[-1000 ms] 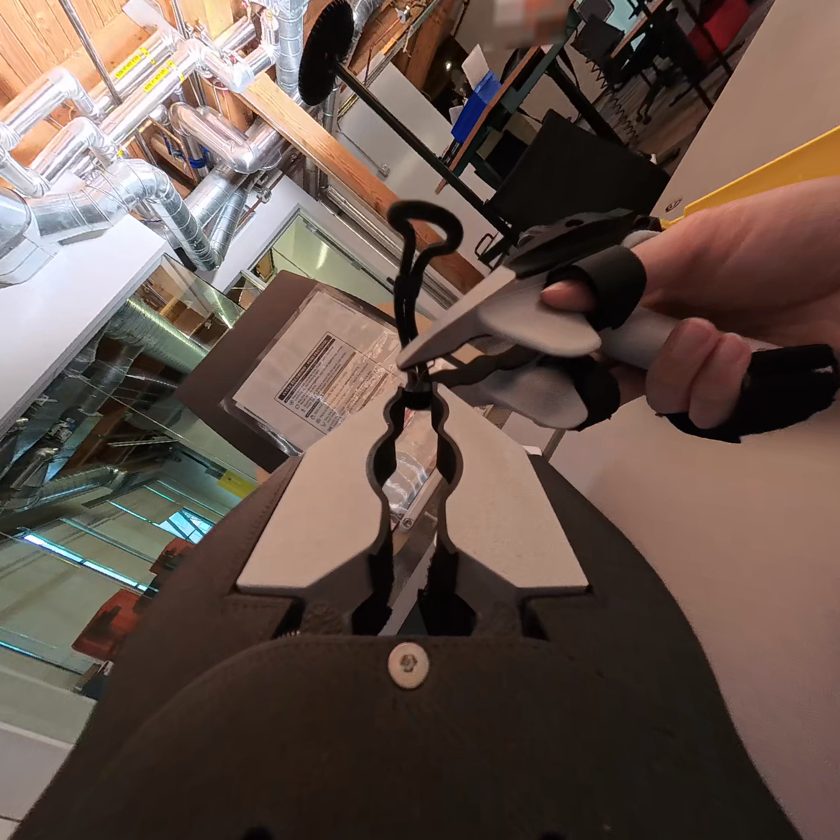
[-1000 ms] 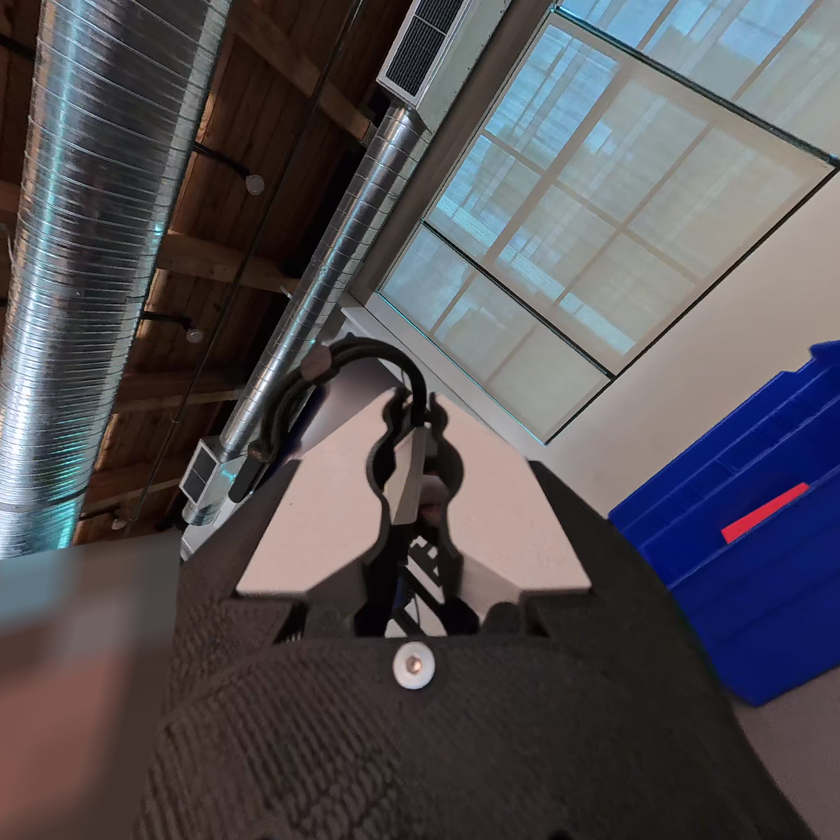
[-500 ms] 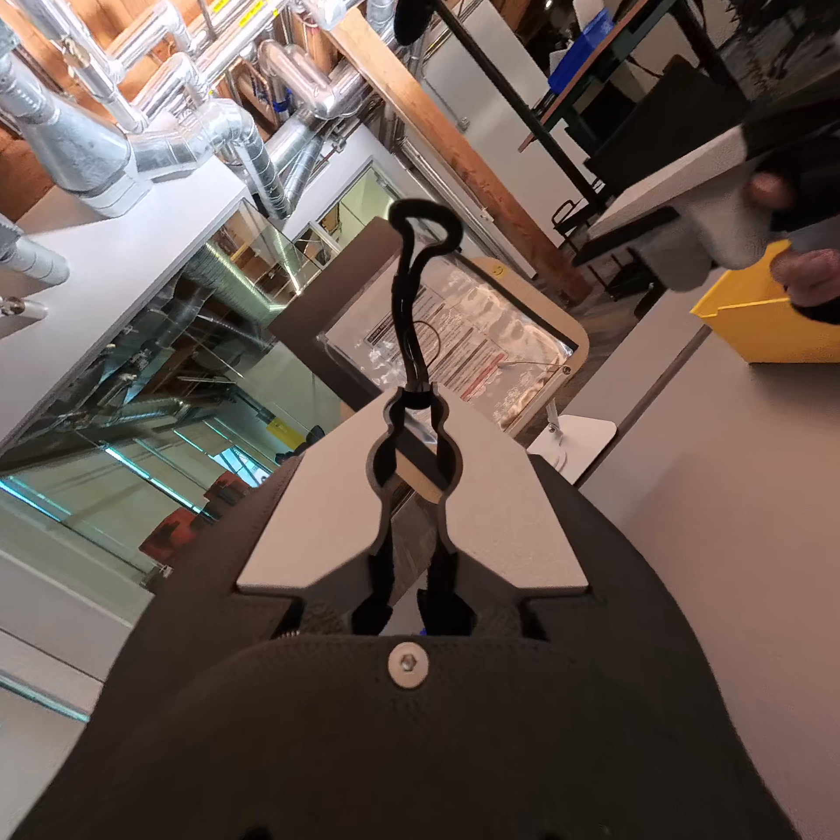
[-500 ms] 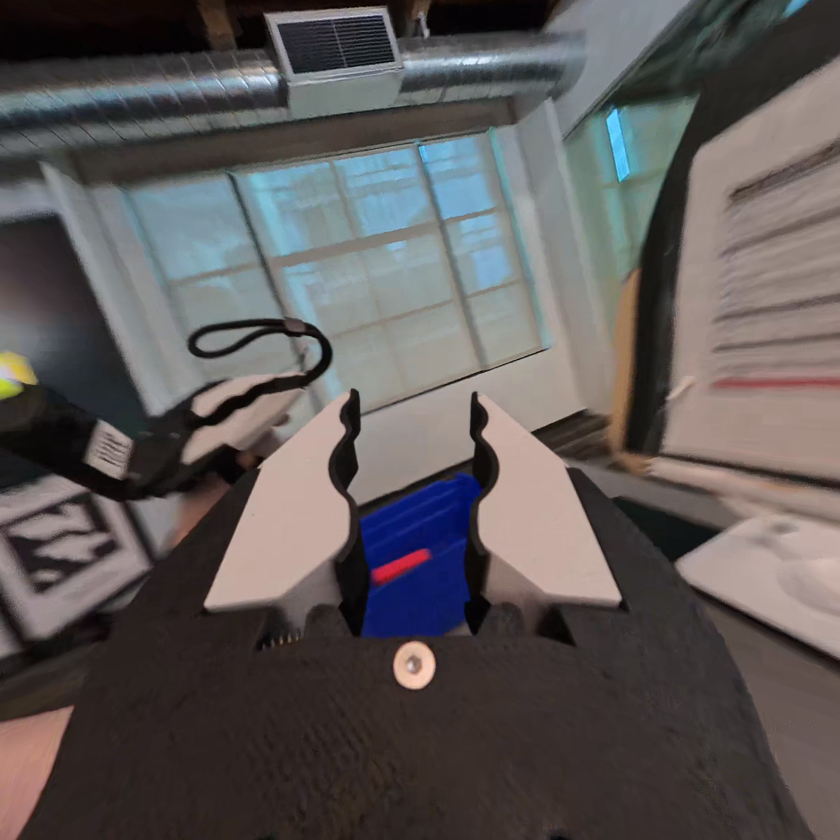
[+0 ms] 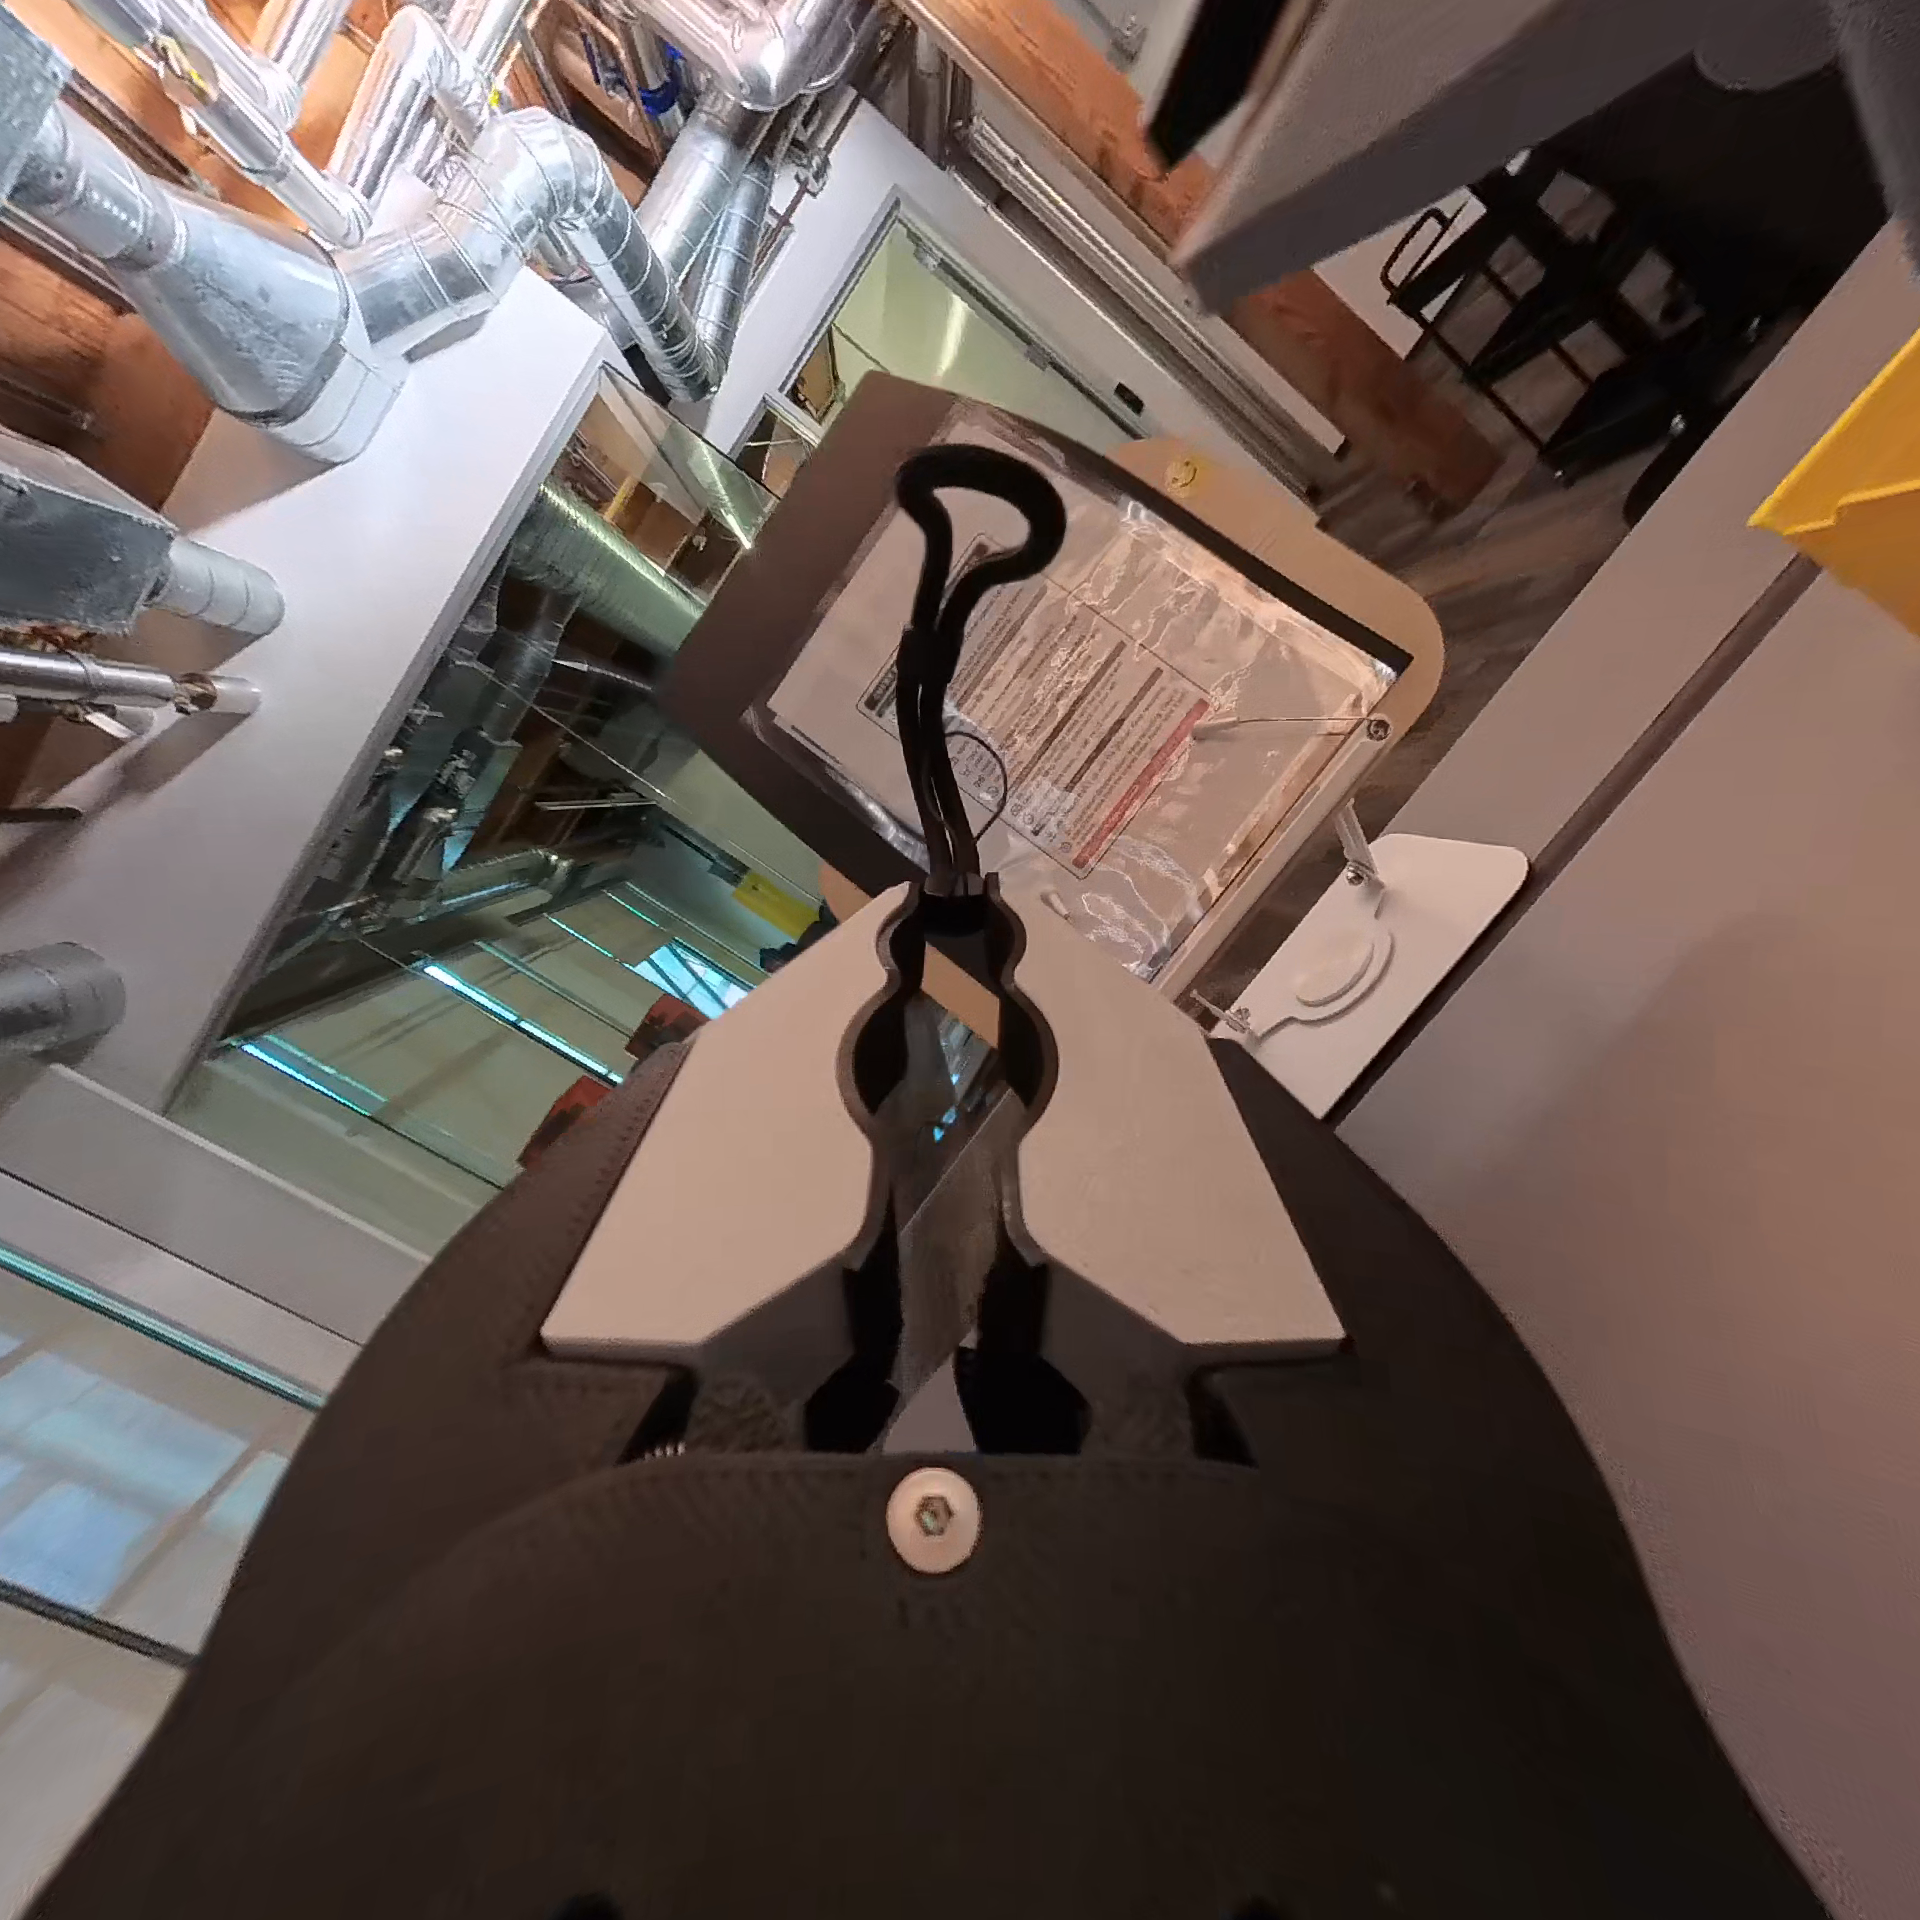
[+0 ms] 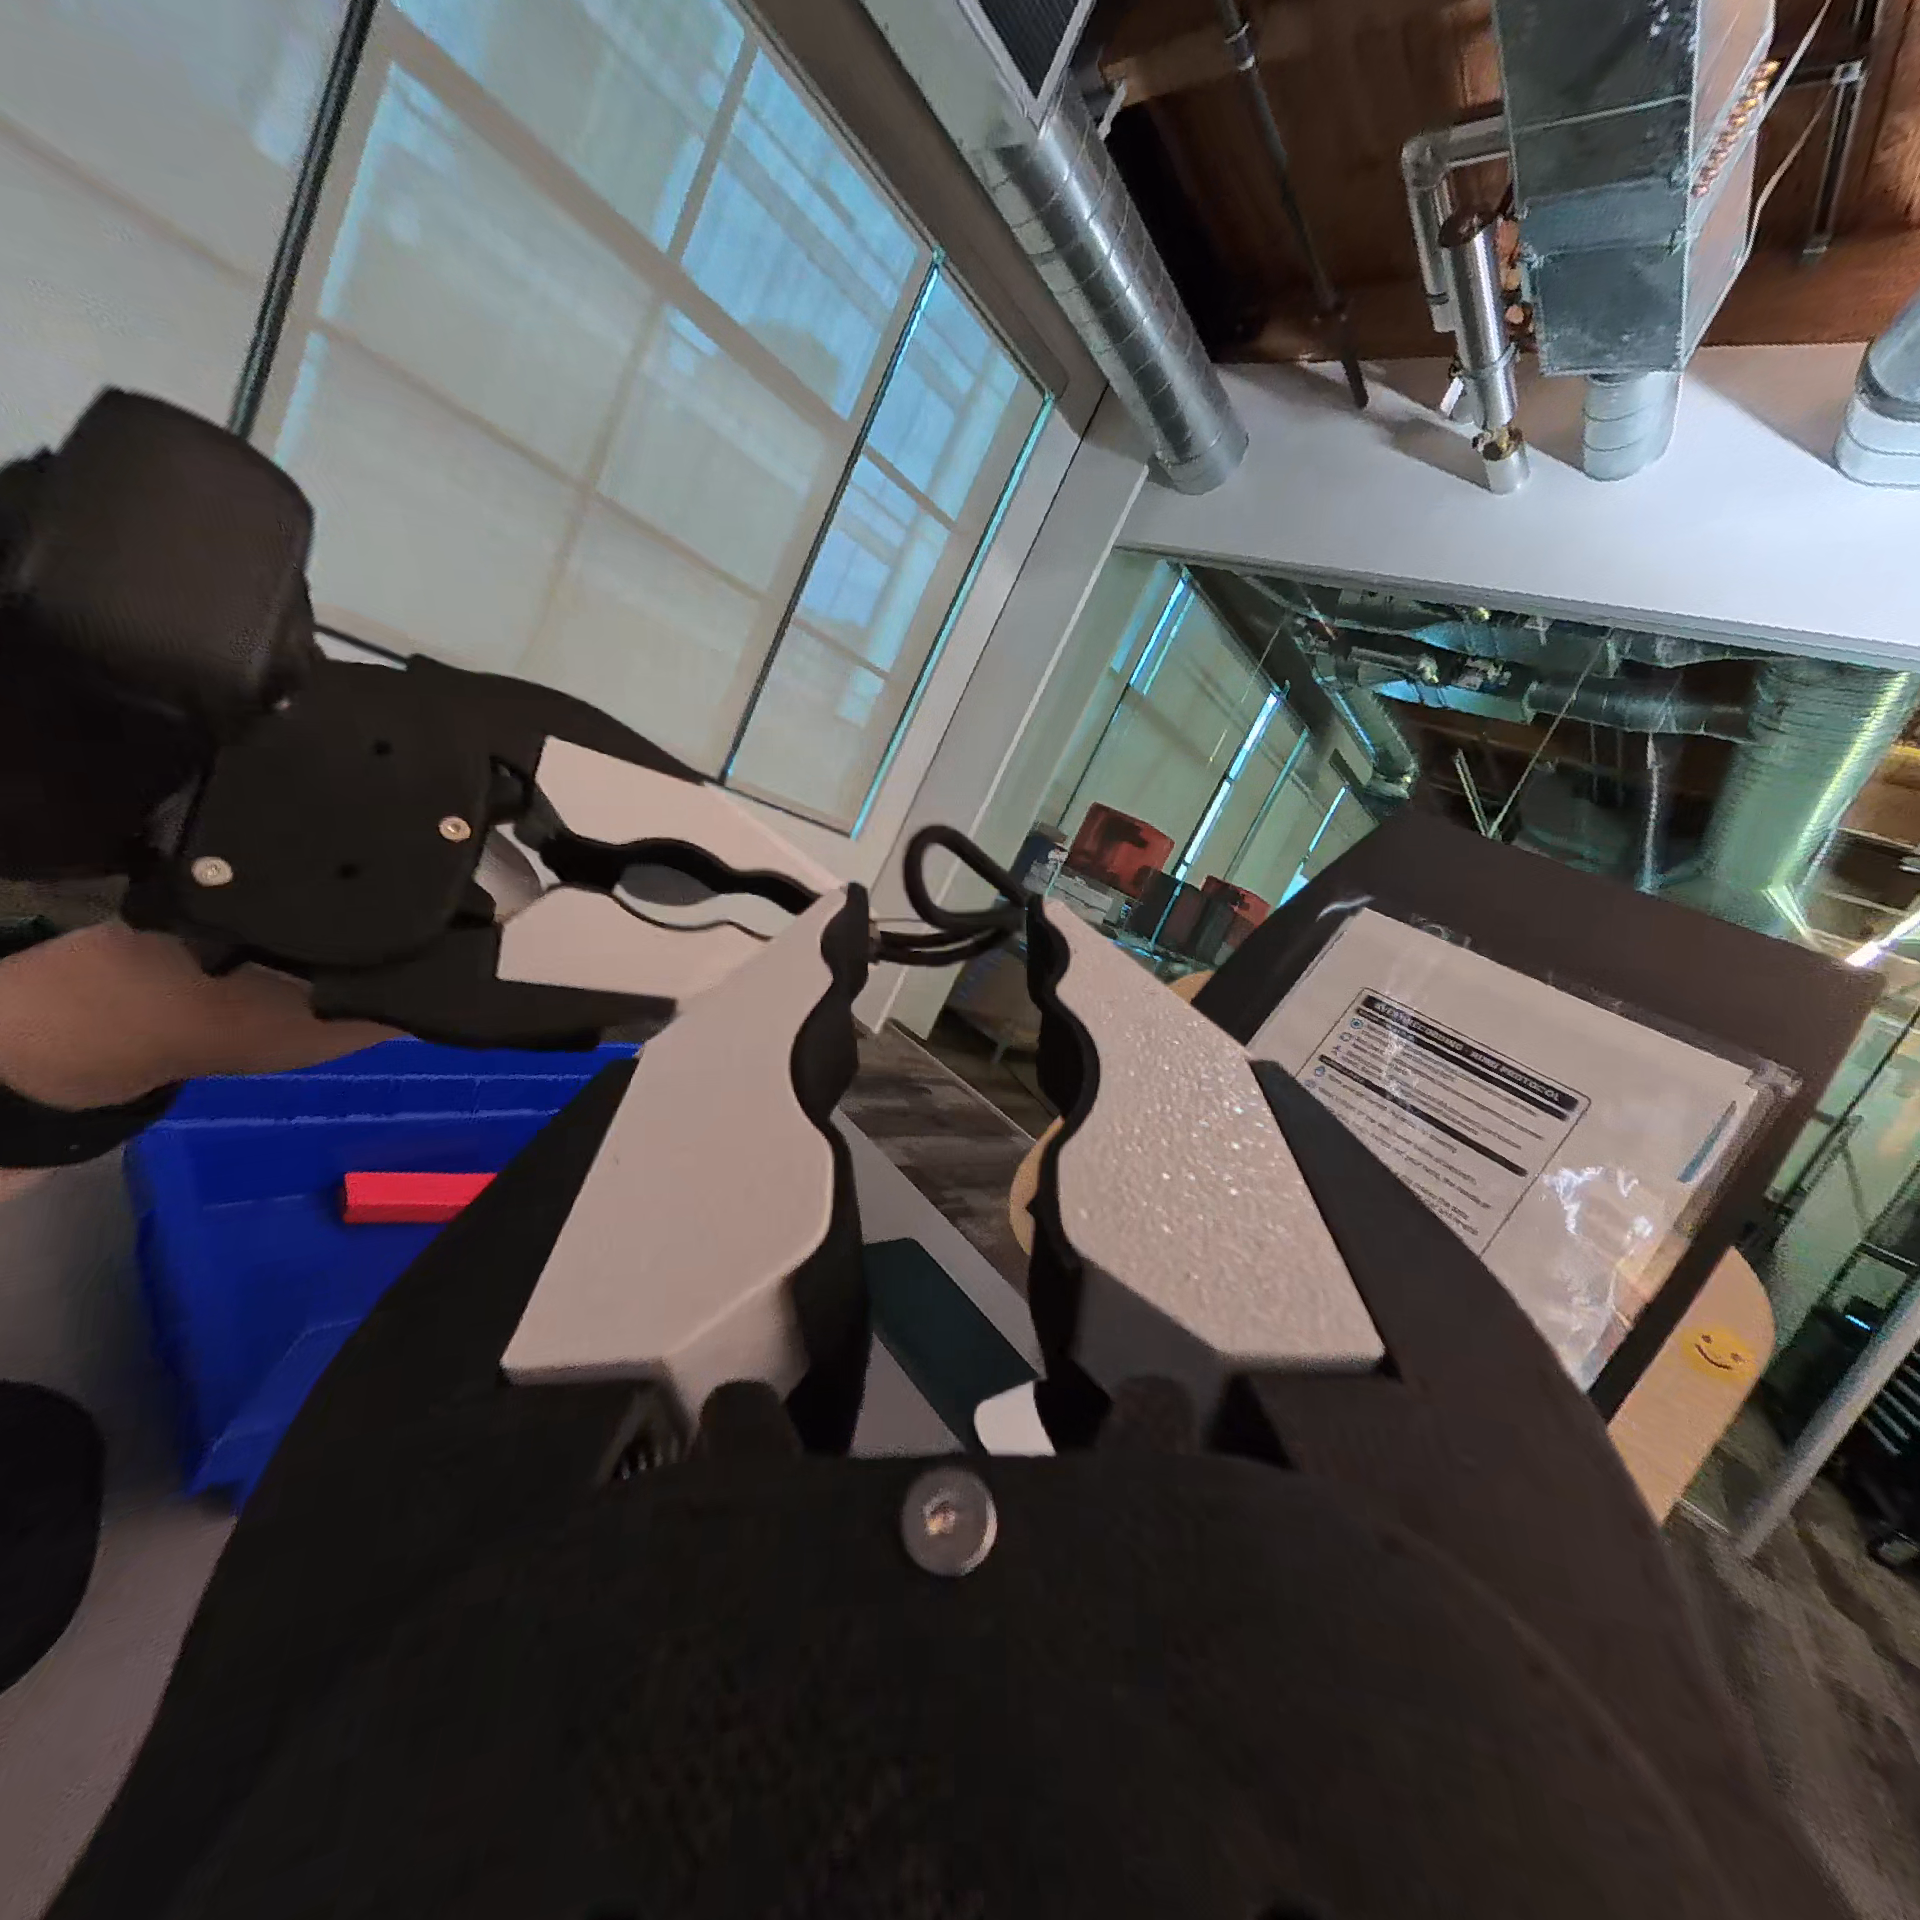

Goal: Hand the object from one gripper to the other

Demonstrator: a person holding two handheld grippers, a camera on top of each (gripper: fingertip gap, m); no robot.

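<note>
Black cord loop point(image 5: 971, 665) pinched at its base right at the fingertips of the left gripper point(image 5: 951, 914), standing up and away from the tips, loop end curled over at the top. Jaws drawn together on the cord's joined end, only the scalloped hollows between them left as gaps. Same loop point(image 6: 951, 883) seen from the right wrist view, poking out sideways from the left gripper point(image 6: 727, 894) and lying across the mouth of the right gripper point(image 6: 940, 914), just past its tips. Right gripper's jaws spread apart, nothing between them, cord near the tips but no touch that can be made out. Hand point(image 6: 94, 1029) under the left gripper's black body at the left edge.

Behind the loop in the left wrist view, a printed sheet in a clear sleeve point(image 5: 1122, 727) on a dark stand. Yellow bin point(image 5: 1860, 488) corner at the right edge over the pale table point(image 5: 1662, 1039). Blue bin point(image 6: 312, 1205) below the left gripper in the right wrist view, a red block point(image 6: 416, 1195) inside it. Silver ducts point(image 5: 260, 301) overhead, big windows point(image 6: 582, 416) beyond.
</note>
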